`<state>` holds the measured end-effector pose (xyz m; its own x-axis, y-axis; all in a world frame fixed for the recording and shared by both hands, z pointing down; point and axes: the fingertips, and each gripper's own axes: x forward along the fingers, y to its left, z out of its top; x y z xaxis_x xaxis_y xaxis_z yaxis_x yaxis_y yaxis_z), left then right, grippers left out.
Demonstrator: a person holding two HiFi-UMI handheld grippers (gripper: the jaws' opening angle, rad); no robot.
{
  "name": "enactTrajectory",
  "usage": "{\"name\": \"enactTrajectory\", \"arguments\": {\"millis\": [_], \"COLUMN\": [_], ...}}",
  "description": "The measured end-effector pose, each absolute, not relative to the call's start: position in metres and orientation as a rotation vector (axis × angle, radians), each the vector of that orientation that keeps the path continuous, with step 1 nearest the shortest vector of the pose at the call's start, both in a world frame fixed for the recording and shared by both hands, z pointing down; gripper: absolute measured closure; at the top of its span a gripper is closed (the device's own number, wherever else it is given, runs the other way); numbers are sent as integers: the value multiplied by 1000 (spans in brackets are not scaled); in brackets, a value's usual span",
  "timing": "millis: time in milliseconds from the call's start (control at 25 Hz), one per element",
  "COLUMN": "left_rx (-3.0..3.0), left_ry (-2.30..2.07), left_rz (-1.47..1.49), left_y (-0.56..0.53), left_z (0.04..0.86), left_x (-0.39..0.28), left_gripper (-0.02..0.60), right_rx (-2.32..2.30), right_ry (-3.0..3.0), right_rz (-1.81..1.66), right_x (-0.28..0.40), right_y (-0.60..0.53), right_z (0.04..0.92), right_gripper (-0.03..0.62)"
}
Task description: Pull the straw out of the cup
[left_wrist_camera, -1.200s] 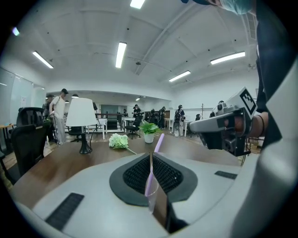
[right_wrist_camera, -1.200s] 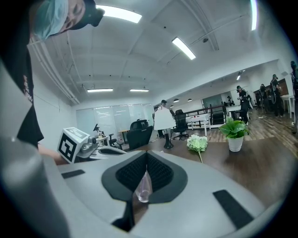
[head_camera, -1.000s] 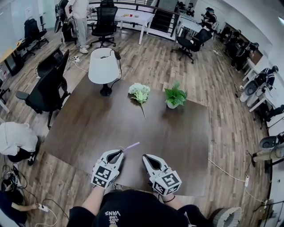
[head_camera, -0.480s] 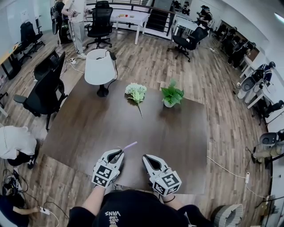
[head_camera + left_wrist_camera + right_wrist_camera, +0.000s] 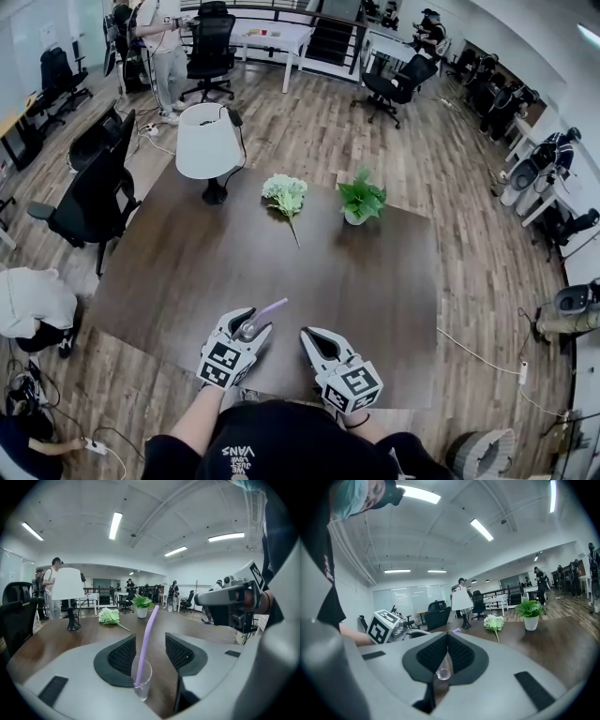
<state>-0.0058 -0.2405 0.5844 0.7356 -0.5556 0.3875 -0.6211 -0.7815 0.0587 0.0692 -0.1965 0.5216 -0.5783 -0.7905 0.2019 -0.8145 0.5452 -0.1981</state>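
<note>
A small clear cup (image 5: 140, 680) stands on the dark table (image 5: 356, 281) near its front edge, with a purple straw (image 5: 146, 639) leaning out of it. My left gripper (image 5: 151, 637) has the cup between its jaws; the jaws are opening and the pads stand apart from the straw. In the head view the cup (image 5: 246, 330) sits inside the left gripper (image 5: 251, 322), and the straw (image 5: 270, 307) points away to the right. My right gripper (image 5: 307, 334) rests just to the right, jaws together. In its own view the right gripper (image 5: 447, 634) is shut, and the straw's tip (image 5: 456, 630) peeks over it.
A white table lamp (image 5: 204, 141), a bunch of white flowers (image 5: 288, 192) and a small potted plant (image 5: 361, 202) stand at the table's far side. A black office chair (image 5: 94, 187) is at the left edge. People and desks fill the room behind.
The left gripper's jaws have spread apart around the cup and straw. That gripper has shifted slightly. The right gripper has kept still.
</note>
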Motion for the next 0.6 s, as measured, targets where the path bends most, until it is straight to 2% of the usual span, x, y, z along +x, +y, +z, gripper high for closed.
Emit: {"name": "enactTrajectory", "arguments": {"millis": [120,600], "left_rx": [2764,2774], "left_ry": [-920,-951], "left_rz": [572,663], "left_y": [-243,-250], "left_z": [589,597], "left_x": [0,3], "left_gripper": [341,339], "right_rx": [1394,1386], "right_ry": [-2684,-2690], "right_rz": [422,419], "right_x": [68,70], "right_y": [-196,-198], "right_z": [521,521], "right_gripper": [576,576]}}
